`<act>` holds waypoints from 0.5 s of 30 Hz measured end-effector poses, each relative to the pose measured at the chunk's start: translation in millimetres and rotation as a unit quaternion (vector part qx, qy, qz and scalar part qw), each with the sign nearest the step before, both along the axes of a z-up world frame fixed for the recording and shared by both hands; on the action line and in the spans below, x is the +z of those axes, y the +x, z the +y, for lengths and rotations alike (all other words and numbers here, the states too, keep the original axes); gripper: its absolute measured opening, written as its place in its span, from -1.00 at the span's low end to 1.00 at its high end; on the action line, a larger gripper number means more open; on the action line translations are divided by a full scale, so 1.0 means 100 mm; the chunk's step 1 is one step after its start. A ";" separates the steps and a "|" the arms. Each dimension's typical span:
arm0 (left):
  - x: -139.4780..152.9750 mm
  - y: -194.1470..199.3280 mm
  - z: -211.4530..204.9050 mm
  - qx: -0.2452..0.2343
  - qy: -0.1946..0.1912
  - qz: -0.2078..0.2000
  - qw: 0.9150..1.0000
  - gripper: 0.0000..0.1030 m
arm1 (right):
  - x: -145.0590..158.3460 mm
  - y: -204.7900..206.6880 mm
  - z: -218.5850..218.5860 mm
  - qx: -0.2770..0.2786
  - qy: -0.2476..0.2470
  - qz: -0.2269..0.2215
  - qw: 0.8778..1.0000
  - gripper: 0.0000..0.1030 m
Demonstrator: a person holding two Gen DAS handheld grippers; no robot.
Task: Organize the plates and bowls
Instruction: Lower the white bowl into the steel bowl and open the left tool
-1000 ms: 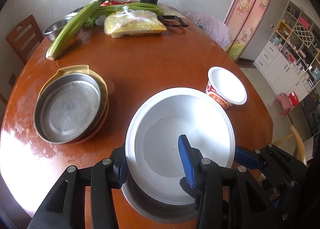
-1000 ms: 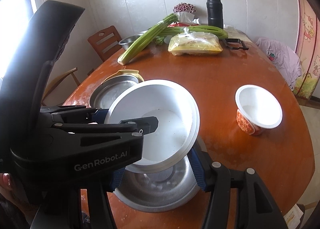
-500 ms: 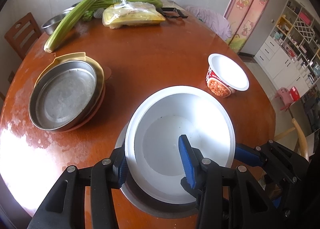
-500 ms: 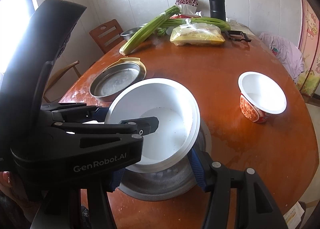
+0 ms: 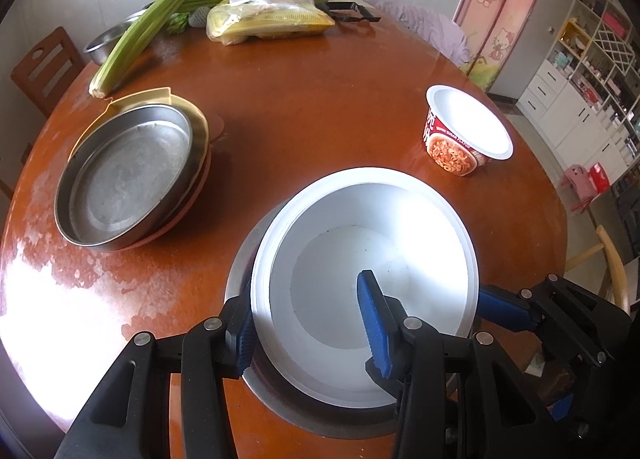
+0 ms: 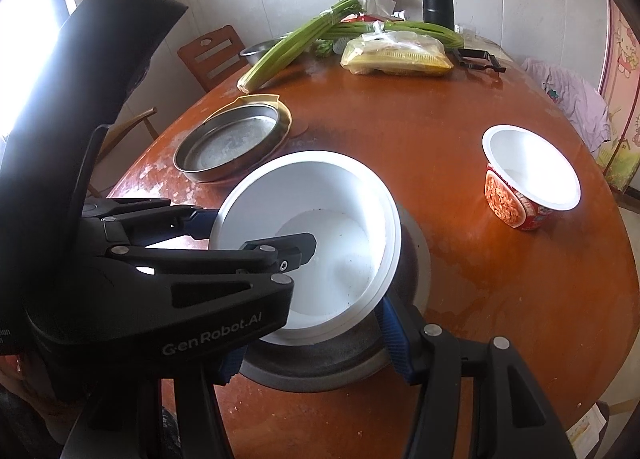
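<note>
A white bowl (image 5: 372,259) sits nested in a steel bowl (image 5: 288,399) at the table's near edge; it also shows in the right wrist view (image 6: 320,219). My left gripper (image 5: 308,319) is shut on the white bowl's near rim, one blue finger inside, one outside. My right gripper (image 6: 312,347) straddles the steel bowl (image 6: 340,363) from the right, jaws apart. A steel pan (image 5: 124,175) is stacked on a yellow and an orange plate at the left. A red instant-noodle cup (image 5: 464,131) stands at the right.
Celery stalks (image 5: 152,31), a bagged yellow packet (image 5: 272,19), a black flask (image 6: 438,3) and a steel basin (image 5: 108,39) lie at the table's far end. Wooden chairs (image 6: 212,55) stand at the left. The orange table (image 5: 320,99) edge is just below the bowls.
Both grippers with the stacked bowls have drawn back toward the near table edge; the pan stack and cup now appear farther away. The grips have not changed.
</note>
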State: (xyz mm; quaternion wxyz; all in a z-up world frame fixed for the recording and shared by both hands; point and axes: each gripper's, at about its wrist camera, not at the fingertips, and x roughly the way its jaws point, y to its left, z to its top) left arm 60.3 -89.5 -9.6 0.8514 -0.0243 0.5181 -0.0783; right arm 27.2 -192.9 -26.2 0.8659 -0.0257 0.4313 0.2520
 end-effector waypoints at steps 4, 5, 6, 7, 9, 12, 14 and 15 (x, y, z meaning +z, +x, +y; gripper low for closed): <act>-0.03 0.02 -0.01 -0.001 0.007 0.001 1.000 -0.09 | -0.02 0.01 0.00 0.001 -0.004 0.003 1.000 0.12; -0.04 0.03 -0.02 -0.001 0.009 0.001 1.000 -0.09 | -0.03 0.01 0.01 0.000 -0.005 0.003 1.000 0.12; -0.04 0.03 -0.02 -0.002 0.011 0.001 1.000 -0.09 | -0.03 0.02 0.01 -0.001 -0.006 0.003 1.000 0.12; -0.04 0.03 -0.03 -0.003 0.013 0.000 1.000 -0.09 | -0.04 0.02 0.01 -0.002 -0.007 0.003 1.000 0.12; -0.04 0.04 -0.03 -0.004 0.012 0.000 1.000 -0.09 | -0.05 0.03 0.01 -0.002 -0.008 0.004 1.000 0.12; -0.05 0.04 -0.03 -0.005 0.015 -0.001 1.000 -0.09 | -0.04 0.04 0.01 -0.004 -0.009 0.002 1.000 0.12; -0.04 0.03 -0.04 -0.006 0.017 -0.003 1.000 -0.09 | -0.05 0.04 0.01 -0.005 -0.009 0.002 1.000 0.12; -0.04 0.02 -0.03 -0.005 0.016 -0.004 1.000 -0.09 | -0.05 0.04 0.01 -0.004 -0.009 0.001 1.000 0.12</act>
